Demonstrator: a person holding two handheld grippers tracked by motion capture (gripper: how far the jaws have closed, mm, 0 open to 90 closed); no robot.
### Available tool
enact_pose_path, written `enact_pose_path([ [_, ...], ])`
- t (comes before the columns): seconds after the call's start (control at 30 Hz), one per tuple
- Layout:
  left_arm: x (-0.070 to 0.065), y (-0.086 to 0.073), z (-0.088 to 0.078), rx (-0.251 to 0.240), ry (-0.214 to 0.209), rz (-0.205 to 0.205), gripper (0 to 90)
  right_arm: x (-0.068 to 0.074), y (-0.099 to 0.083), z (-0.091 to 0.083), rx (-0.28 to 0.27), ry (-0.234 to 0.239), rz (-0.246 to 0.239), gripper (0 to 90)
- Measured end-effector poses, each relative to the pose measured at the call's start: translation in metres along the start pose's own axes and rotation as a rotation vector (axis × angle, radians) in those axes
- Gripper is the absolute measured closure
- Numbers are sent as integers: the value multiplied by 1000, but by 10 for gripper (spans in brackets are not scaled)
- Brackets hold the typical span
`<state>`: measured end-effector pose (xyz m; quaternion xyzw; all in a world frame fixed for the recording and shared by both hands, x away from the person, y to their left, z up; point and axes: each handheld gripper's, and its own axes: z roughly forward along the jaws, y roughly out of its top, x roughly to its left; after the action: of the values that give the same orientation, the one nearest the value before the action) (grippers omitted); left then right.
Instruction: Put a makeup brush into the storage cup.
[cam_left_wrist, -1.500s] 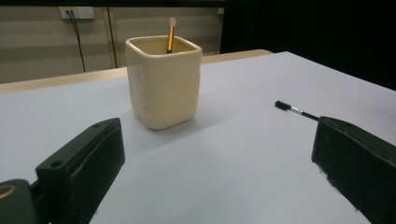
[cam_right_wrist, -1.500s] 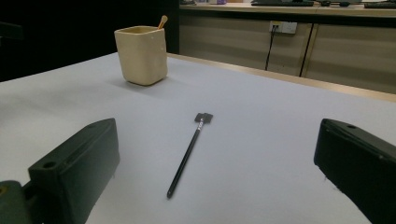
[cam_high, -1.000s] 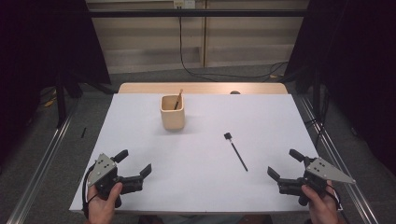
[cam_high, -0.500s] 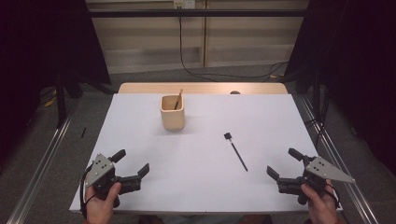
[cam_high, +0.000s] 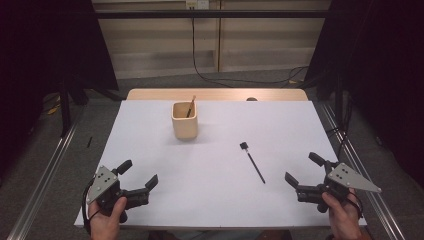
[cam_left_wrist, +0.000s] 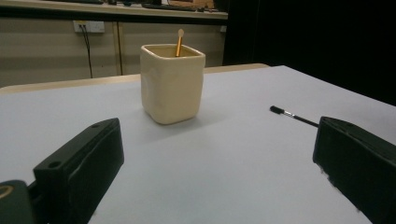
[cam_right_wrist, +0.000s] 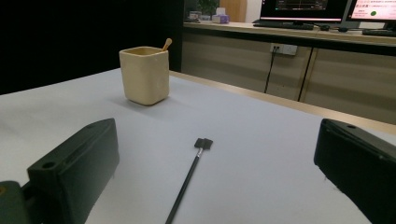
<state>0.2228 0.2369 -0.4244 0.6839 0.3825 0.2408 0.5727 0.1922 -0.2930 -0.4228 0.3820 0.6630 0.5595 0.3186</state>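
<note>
I hold the left gripper (cam_high: 138, 181) and right gripper (cam_high: 305, 175) wide open and empty at the table's (cam_high: 150, 125) near corners. The black brush (cam_high: 252, 162) lies right of centre; I judge picking it up for the cup (cam_high: 184, 120) comes next.

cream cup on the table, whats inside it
A thin orange-brown stick stands in the cream cup, leaning against its rim with the tip poking out above. The cup's walls hide the stick's lower end and the bottom, so anything else inside cannot be seen.
</note>
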Motion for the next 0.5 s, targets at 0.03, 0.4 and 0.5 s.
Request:
enact_pose_path([
  [0.03,-1,0,0,0,0,1,18,0,1,3,2,3,7,0],
  [0.4,-1,0,-2,7,-1,7,18,-6,13,35,17,33,-11,22],
  [0.5,-2,0,-1,16,-1,12,18,-9,18,45,18,42,-24,25],
])
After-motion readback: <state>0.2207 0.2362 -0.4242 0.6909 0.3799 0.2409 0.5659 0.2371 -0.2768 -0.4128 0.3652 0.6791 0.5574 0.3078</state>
